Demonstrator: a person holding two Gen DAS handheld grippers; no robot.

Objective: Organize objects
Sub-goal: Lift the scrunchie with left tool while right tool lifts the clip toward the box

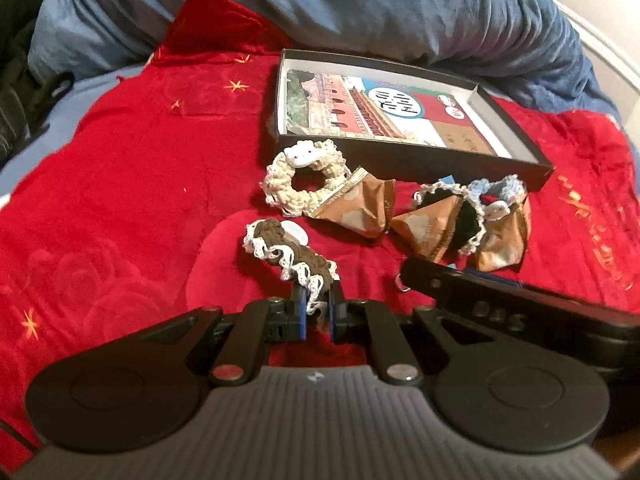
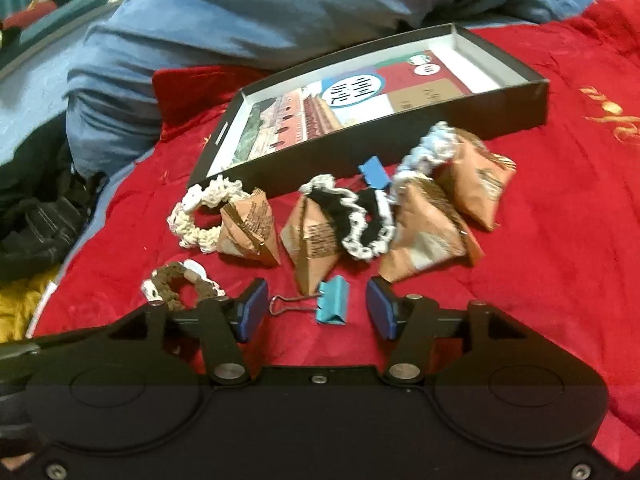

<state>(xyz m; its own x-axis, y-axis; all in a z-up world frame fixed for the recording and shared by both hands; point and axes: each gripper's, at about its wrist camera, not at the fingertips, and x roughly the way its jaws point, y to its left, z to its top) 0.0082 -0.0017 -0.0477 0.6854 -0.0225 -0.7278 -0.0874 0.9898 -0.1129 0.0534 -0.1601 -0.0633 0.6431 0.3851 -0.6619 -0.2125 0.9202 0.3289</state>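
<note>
Two grippers, mine: left gripper [image 1: 318,312] clamped on brown crocheted scrunchie with white lace edge [image 1: 286,254]; right gripper [image 2: 316,312] spread wide around teal metal binder clip [image 2: 330,305]. Beyond clip: brown paper pyramid packets [image 2: 310,240], shallow black cardboard box [image 2: 400,136].

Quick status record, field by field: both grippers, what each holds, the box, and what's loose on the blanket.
left gripper: shut on brown scrunchie
right gripper: open, jaws either side of teal binder clip, not touching it
box: open, black, on red blanket; printed cards inside
loose on blanket: cream scrunchie, black scrunchie, light blue scrunchie, brown pyramid packets
</note>
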